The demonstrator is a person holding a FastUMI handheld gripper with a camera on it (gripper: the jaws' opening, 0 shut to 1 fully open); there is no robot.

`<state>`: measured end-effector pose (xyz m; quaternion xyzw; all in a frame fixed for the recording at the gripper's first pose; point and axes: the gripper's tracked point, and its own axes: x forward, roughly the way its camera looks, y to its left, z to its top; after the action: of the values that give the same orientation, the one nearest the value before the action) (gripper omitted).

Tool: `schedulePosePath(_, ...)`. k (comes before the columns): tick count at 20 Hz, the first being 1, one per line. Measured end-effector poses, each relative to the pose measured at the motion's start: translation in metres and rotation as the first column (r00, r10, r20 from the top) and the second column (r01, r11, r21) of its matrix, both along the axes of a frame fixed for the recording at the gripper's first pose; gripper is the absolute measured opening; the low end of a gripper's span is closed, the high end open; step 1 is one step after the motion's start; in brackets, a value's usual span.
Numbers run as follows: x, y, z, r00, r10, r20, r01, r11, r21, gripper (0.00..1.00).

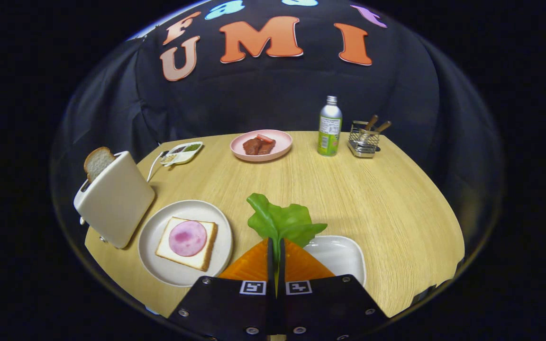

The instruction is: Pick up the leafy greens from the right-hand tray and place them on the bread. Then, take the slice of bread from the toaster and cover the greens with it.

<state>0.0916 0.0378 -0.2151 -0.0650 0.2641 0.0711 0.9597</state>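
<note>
Green leafy greens (280,221) stick up from the hand-held gripper (276,255), whose two fingers are pinched tight on the stem so the leaf cannot fall. It hangs above the white tray (344,255) just ahead. Left of the fingers, bread (186,243) with ham waits on a plate (159,246). Further left, another slice (97,162) pokes from the toaster (114,201), ready for later.

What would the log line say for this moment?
stage: greens lifted | gripper: shut on greens | tray: below | bread: uncovered
</note>
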Motion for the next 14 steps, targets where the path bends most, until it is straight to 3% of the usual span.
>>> schedulePosePath(8, -0.005, 0.093, -0.014, 0.989, 0.146, -0.038, -0.145, 0.989, 0.027, 0.01)
schedulePosePath(14, -0.001, 0.129, -0.031, 0.982, 0.179, -0.067, -0.176, 0.983, 0.045, 0.02)
